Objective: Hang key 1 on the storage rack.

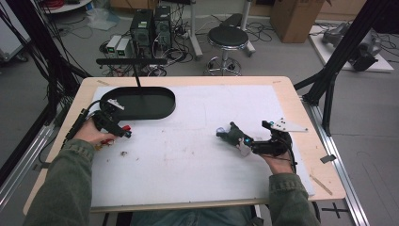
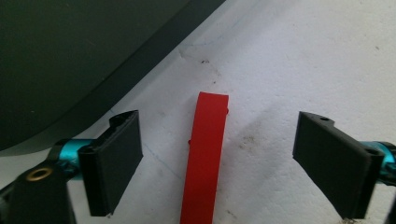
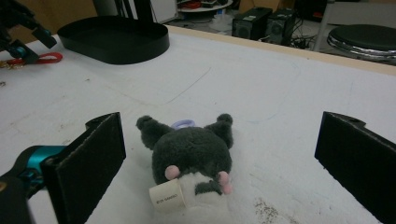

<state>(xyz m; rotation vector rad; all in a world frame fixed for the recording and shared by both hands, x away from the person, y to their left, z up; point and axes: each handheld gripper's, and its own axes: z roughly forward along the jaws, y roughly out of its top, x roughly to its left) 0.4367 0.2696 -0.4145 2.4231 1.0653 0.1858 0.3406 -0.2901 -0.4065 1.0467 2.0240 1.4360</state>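
A workshop floor behind, a round black stool and computer boxes with tangled cables past the far edge; up front, a wooden bench under a scuffed white sheet; at far left on that sheet sits a shallow black oval tray, a thin black stand rising from it; the left tool is down by the tray's near rim, the person's left hand behind it, and in the left gripper view its two black jaws stand wide apart, released, gripping nothing; between them, touching neither, lies a red strap flat on the sheet, its rounded end pointing away, the tray's dark wall just beyond; over to the right, the right tool is spread open too; in the right gripper view a small dark grey plush toy lies between its jaws, clear of both, ears away from the camera, pink feet and a white tag toward it, a lilac loop at its head; the red strap shows far off at upper left beside the tray.
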